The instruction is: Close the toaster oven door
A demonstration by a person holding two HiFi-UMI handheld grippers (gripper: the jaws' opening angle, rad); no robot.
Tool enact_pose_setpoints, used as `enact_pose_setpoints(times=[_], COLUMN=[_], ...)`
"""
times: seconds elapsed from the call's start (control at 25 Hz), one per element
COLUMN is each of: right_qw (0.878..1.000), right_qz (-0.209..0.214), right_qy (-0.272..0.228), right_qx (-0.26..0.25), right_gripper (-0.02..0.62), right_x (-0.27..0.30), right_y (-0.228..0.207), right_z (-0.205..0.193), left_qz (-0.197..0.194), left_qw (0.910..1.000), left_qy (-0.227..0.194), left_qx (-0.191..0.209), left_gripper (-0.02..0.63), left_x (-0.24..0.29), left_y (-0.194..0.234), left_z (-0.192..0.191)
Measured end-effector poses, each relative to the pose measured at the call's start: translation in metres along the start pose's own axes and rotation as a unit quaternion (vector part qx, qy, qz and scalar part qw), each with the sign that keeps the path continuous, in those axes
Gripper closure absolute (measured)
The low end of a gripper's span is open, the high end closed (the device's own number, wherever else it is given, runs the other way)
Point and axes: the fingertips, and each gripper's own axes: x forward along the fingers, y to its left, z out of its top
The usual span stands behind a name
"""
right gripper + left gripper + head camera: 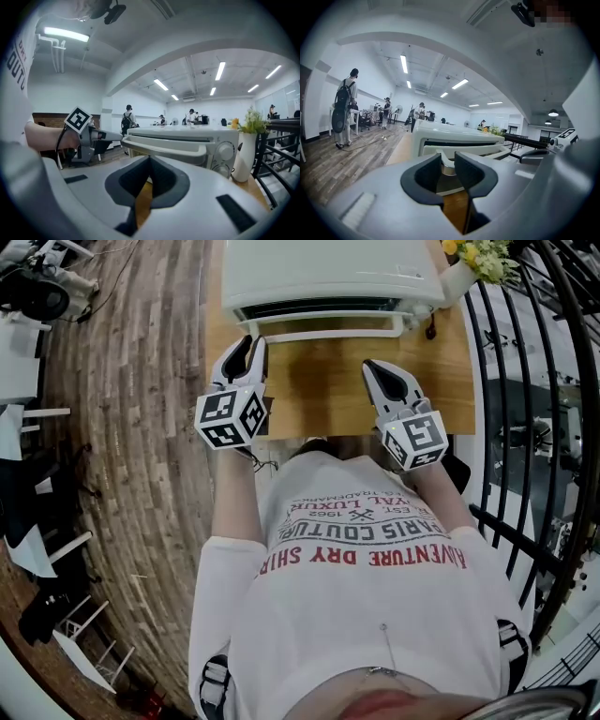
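The white toaster oven (328,273) stands at the far end of the wooden table (319,395). Its door (168,140) is upright against the front and looks closed, with the white handle bar (328,334) sticking out toward me. My left gripper (247,343) hovers just short of the handle's left end, and its jaws are a little apart with nothing between them (447,161). My right gripper (371,366) hangs over the table, a short way back from the handle's right part. Its fingers meet at the tips (149,161) and hold nothing.
A white vase with yellow flowers (469,263) stands at the oven's right. A black metal railing (534,427) runs along the table's right side. Wood floor (131,427) lies to the left, with chairs and gear. People stand far off in the room (344,112).
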Motion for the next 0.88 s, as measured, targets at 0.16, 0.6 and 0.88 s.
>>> enact_pose_setpoints(times=[0.16,0.6,0.88], right_qw=[1.0,1.0,1.0], right_qz=[0.0,-0.007,-0.008], right_qy=[0.003,0.003,-0.004], right_qx=[-0.002,-0.011,0.015], right_gripper=[0.607,0.607,0.607], right_x=[0.011,0.024,0.024], right_y=[-0.004,-0.008,-0.008], right_z=[0.004,0.017,0.02], left_qz=[-0.006,-0.014,-0.02], left_qw=[1.0,0.9998,0.9998], left_qy=[-0.004,-0.004,0.008], left_qx=[-0.005,-0.017,-0.005], left_gripper=[0.509,0.508,0.503], left_x=[0.009,0.024,0.023], left_y=[0.002,0.011,0.011], left_z=[0.004,0.018,0.019])
